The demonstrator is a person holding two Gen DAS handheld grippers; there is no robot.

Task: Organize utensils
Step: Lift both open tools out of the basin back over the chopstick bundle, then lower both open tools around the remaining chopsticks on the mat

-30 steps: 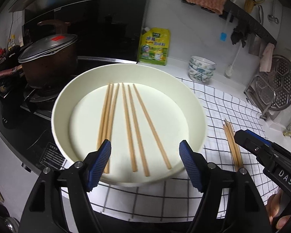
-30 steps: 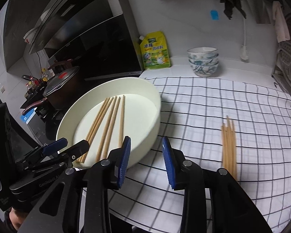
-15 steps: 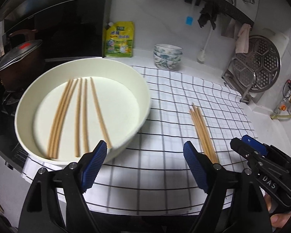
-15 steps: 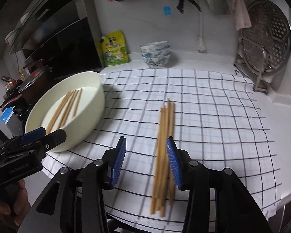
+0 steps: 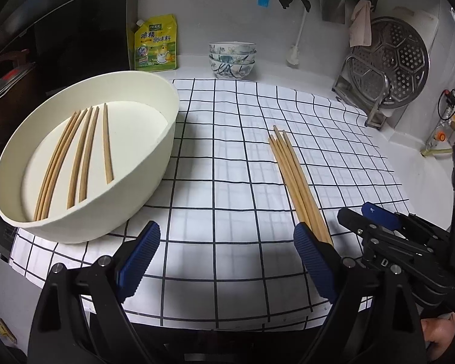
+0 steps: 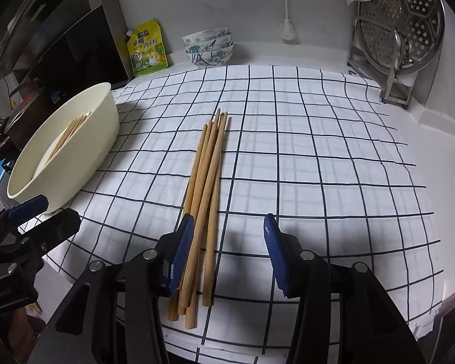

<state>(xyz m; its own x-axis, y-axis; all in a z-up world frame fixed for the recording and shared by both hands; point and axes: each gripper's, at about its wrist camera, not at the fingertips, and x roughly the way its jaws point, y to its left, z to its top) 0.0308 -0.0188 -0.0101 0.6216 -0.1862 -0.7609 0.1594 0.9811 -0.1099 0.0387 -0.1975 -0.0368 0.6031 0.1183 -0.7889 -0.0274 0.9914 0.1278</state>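
Both views have swung from the round cream bowl (image 5: 85,163) to the loose wooden chopsticks (image 6: 207,188); the nearer right gripper (image 6: 227,254), jaws wide and empty, has them running toward twelve o'clock.

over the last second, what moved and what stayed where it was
Both grippers swung right, away from the cream bowl and toward the loose chopsticks on the checked cloth. The right gripper, open, now has its jaws around their near ends; the left gripper hangs open beside them over the cloth. Nothing was grasped or released. Bowl, the chopsticks in it and the loose bundle stayed put.
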